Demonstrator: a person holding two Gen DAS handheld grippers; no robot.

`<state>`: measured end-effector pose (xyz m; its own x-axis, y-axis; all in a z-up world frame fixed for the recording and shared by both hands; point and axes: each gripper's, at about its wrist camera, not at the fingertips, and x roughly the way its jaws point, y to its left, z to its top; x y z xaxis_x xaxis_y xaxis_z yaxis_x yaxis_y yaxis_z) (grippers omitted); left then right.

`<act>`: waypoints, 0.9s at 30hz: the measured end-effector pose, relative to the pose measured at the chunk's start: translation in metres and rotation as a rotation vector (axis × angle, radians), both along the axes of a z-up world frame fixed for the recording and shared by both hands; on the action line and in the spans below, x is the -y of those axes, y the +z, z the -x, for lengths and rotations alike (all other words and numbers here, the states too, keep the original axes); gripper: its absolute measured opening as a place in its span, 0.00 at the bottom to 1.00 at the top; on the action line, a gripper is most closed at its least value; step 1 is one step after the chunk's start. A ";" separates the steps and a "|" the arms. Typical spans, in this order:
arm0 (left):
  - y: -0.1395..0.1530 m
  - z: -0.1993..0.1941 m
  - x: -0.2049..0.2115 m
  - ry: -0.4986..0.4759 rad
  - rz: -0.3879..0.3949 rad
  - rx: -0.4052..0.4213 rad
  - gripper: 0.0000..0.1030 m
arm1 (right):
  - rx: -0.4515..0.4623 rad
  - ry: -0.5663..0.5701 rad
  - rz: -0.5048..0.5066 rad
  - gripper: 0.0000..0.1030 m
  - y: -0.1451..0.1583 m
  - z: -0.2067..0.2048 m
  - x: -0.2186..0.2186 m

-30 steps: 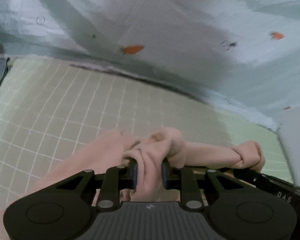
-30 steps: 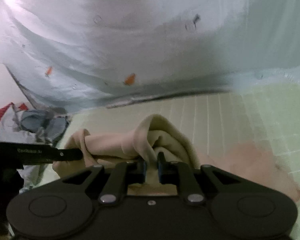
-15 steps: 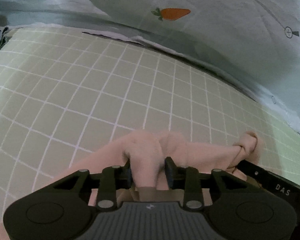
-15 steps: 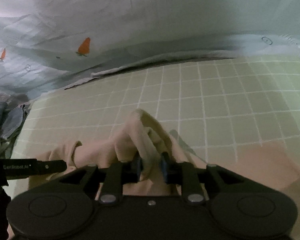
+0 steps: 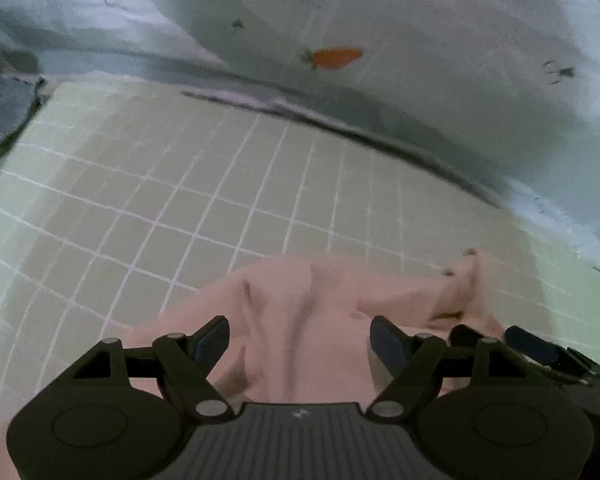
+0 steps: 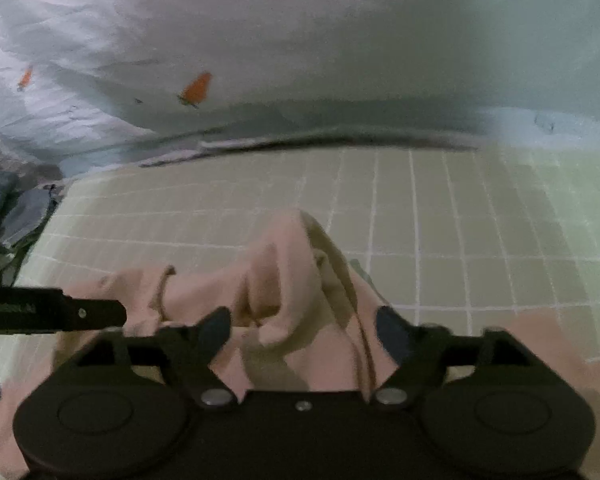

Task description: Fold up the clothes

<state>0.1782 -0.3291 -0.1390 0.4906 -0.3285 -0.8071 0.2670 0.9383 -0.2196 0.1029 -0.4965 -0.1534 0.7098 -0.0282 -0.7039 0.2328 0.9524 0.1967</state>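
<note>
A pale pink garment [image 5: 300,320] lies bunched on a light green gridded mat [image 5: 180,208]. My left gripper [image 5: 300,338] is low over it, its jaws opening wide, the cloth lying loose between the pads without being pressed. In the right wrist view the same pink garment [image 6: 292,280] stands in a soft ridge between the spread fingers of my right gripper [image 6: 304,330], whose jaws are also opening and no longer pinch it. The other gripper's black finger [image 6: 60,314] shows at the left edge there, and the right one's black tip [image 5: 540,350] shows in the left wrist view.
A pale blue sheet with orange carrot prints [image 5: 336,58] rises behind the mat's far edge [image 6: 196,88]. A heap of grey and blue clothes [image 6: 16,208] lies off the mat's left corner [image 5: 4,112]. Bare mat stretches ahead of the garment.
Both grippers were shut on folds of the pink garment; both have opened wide and let the cloth drop. Both sank towards the mat, and the fabric now lies flatter.
</note>
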 end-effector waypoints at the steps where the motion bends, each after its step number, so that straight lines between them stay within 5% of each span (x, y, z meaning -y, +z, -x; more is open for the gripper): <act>1: 0.004 0.009 0.001 -0.001 -0.011 0.020 0.76 | 0.010 0.001 0.015 0.86 0.003 0.005 -0.004; 6: 0.011 0.046 0.006 -0.056 -0.031 0.094 0.62 | 0.042 -0.007 0.066 0.91 0.011 0.029 -0.022; 10: 0.003 0.053 0.018 -0.114 -0.028 0.068 0.42 | 0.047 -0.005 0.042 0.68 0.011 0.035 -0.025; 14: -0.005 0.040 0.027 -0.133 -0.033 0.052 0.41 | 0.022 0.026 0.080 0.51 0.004 0.027 -0.028; 24: -0.025 0.022 0.040 -0.184 -0.090 0.040 0.43 | -0.016 0.039 0.032 0.46 -0.020 0.010 -0.018; 26: -0.027 0.025 0.042 -0.203 -0.106 0.058 0.41 | -0.011 0.046 0.036 0.32 -0.021 0.010 -0.018; 27: -0.028 0.027 0.043 -0.195 -0.118 0.059 0.31 | -0.008 0.048 0.031 0.24 -0.021 0.010 -0.017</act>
<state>0.1515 -0.3719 -0.1665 0.4747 -0.3271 -0.8171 0.4553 0.8858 -0.0901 0.0925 -0.4791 -0.1745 0.7049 -0.0161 -0.7091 0.1881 0.9682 0.1651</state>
